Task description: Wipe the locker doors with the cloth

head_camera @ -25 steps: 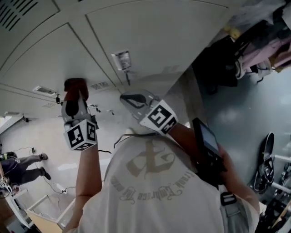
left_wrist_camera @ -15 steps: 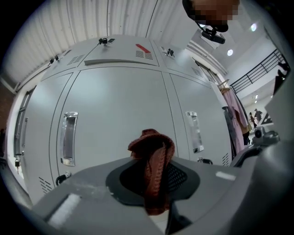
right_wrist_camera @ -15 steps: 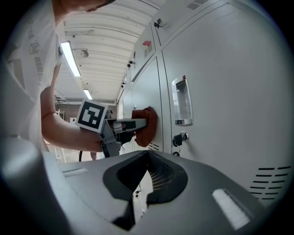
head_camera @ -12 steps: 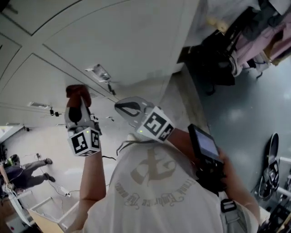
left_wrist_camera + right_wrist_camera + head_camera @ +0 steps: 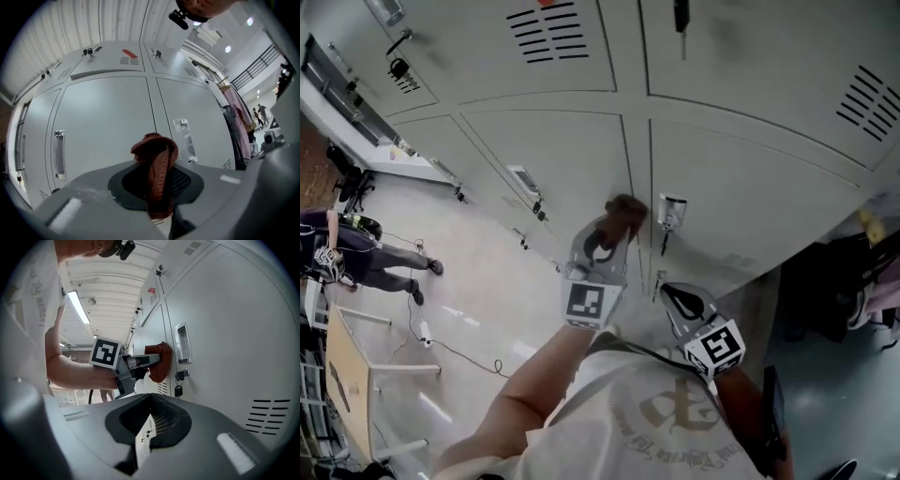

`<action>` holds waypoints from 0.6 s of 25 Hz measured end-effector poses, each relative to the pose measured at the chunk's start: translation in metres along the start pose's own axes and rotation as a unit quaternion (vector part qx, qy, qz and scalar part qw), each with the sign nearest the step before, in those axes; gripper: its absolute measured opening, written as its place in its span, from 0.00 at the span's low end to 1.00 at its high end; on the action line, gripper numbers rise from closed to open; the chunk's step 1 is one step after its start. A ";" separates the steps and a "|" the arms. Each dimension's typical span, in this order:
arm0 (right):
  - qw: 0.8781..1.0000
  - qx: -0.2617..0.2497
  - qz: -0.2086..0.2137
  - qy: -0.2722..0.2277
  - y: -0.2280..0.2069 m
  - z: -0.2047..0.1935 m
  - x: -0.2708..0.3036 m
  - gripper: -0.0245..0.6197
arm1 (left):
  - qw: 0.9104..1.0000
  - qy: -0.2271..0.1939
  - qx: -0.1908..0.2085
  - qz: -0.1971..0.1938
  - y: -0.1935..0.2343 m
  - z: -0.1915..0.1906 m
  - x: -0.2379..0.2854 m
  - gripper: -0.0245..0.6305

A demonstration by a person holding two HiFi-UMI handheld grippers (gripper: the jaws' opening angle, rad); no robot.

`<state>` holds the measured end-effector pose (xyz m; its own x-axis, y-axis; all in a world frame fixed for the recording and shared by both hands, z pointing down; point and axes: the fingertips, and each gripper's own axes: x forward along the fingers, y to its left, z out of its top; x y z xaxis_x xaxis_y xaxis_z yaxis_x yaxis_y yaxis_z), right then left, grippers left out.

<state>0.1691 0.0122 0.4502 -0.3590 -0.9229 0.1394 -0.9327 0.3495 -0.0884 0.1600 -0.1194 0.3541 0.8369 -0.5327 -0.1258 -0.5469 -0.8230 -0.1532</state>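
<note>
Since a second ago the head view has swung across the locker doors (image 5: 562, 150). The left claw (image 5: 611, 228) has moved its cloth (image 5: 628, 206) from beside a low vent to the upright seam between two doors, just left of a recessed handle plate (image 5: 672, 211). This claw is clamped on the reddish-brown cloth, whose bunched end presses on the door. The right claw (image 5: 667, 291), earlier level with the left, now sits lower and to the right, off the door. Its jaws are all but together, with only a thin slit between them and nothing in it.

A red label (image 5: 130, 54) above an upper door's vent is too small to read. The print on the person's shirt (image 5: 675, 422) cannot be read. The marker cubes (image 5: 586, 302) carry square patterns and no letters.
</note>
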 end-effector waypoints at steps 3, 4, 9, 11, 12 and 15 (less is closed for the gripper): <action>1.000 0.003 0.009 0.000 0.000 -0.004 -0.002 0.05 | 0.998 -0.053 0.029 -0.010 -0.004 0.025 0.003 0.16; 1.000 0.005 0.011 0.002 0.000 -0.006 -0.003 0.05 | 0.997 -0.060 0.038 -0.013 -0.005 0.028 0.005 0.16; 1.000 0.004 0.008 0.006 0.004 -0.009 0.000 0.05 | 0.997 -0.058 0.045 -0.013 0.000 0.027 0.009 0.16; 1.000 0.006 0.004 0.004 0.004 -0.006 0.004 0.05 | 0.998 -0.057 0.035 -0.012 0.006 0.025 0.008 0.16; 1.000 0.006 0.002 0.004 0.004 -0.005 0.007 0.05 | 0.998 -0.058 0.035 -0.014 0.009 0.025 0.008 0.16; 1.000 0.004 0.001 0.009 0.010 -0.003 0.016 0.05 | 0.998 -0.058 0.037 -0.016 0.020 0.025 0.007 0.16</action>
<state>0.1543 0.0013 0.4547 -0.3607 -0.9195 0.1563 -0.9320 0.3492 -0.0968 0.1540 -0.1346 0.3259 0.8476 -0.4772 -0.2323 -0.5245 -0.8199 -0.2295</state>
